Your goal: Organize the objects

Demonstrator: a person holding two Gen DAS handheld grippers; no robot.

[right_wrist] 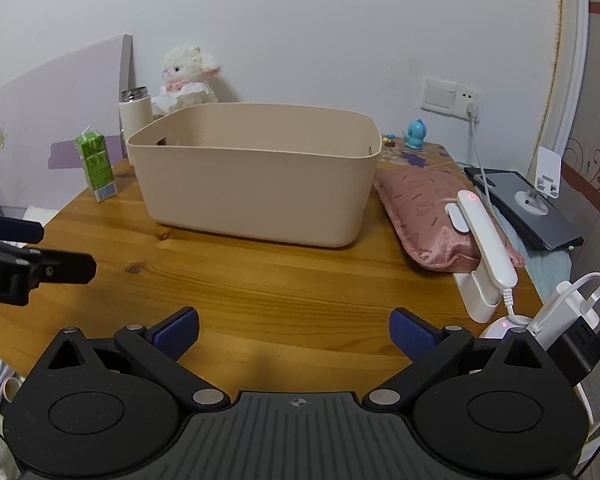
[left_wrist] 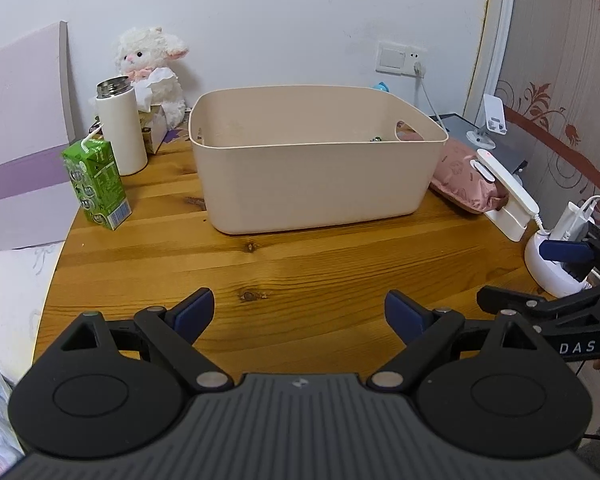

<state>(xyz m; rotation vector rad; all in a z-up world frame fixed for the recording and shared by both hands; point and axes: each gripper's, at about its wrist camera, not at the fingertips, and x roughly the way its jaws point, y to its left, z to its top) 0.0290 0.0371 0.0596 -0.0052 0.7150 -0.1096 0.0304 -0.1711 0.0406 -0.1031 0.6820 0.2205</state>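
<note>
A beige plastic basket [left_wrist: 316,184] stands in the middle of the round wooden table [left_wrist: 284,272]; it also shows in the right wrist view [right_wrist: 256,200]. A green drink carton [left_wrist: 96,184] and a white thermos [left_wrist: 120,128] stand left of it. A pink hot-water bag [right_wrist: 424,216] with a white charger clip [right_wrist: 484,236] lies to its right. My left gripper [left_wrist: 300,316] is open and empty above the table's near part. My right gripper [right_wrist: 294,334] is open and empty, beside the left one.
A white plush lamb [left_wrist: 152,68] and a tissue box sit at the back left. A small blue figure [right_wrist: 414,134] stands behind the basket. A dark tablet with a phone stand [right_wrist: 532,204] lies right. A white charging base with cables [left_wrist: 556,264] sits at the right edge.
</note>
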